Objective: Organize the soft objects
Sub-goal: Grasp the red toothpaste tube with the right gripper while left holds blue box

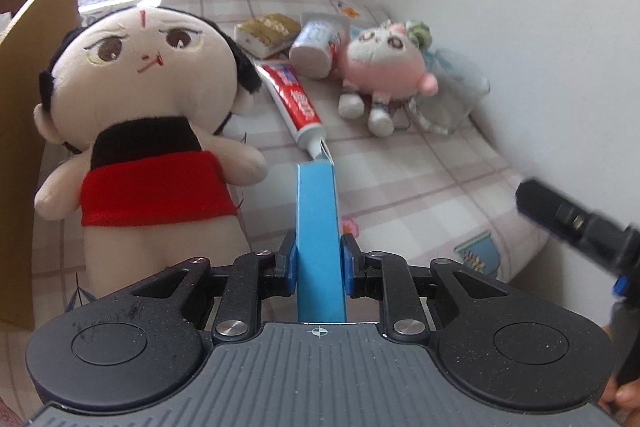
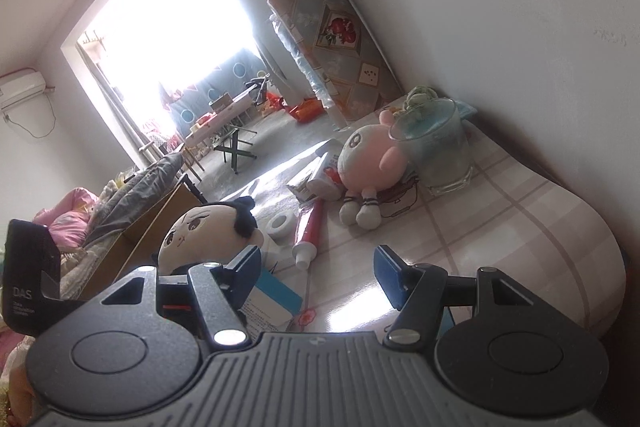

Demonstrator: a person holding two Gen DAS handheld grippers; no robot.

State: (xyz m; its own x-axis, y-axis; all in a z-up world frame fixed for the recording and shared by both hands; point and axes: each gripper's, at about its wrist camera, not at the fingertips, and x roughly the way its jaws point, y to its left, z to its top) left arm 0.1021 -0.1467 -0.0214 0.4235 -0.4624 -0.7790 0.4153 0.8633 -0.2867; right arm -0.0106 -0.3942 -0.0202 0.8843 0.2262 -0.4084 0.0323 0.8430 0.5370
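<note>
My left gripper (image 1: 320, 255) is shut on a thin blue carton (image 1: 318, 227) and holds it upright above the checked bedsheet (image 1: 420, 187). The carton also shows in the right wrist view (image 2: 276, 297), behind one finger. A big plush doll (image 1: 160, 87) with black hair and a red top stands just left of it, also seen from the right wrist (image 2: 200, 227). A small pink and white plush (image 1: 384, 67) (image 2: 368, 159) lies farther back near the wall. My right gripper (image 2: 316, 259) is open with nothing between its fingers; part of it shows blurred at the right edge (image 1: 560, 215).
A red and white toothpaste tube (image 1: 292, 99) (image 2: 310, 227), a second tube (image 1: 316, 47) and a yellow-topped pack (image 1: 268, 31) lie between the plushes. A glass cup (image 1: 452, 95) (image 2: 436, 147) stands by the wall. A cardboard box (image 1: 36, 67) is at the left. A tape roll (image 2: 280, 225) lies beside the doll.
</note>
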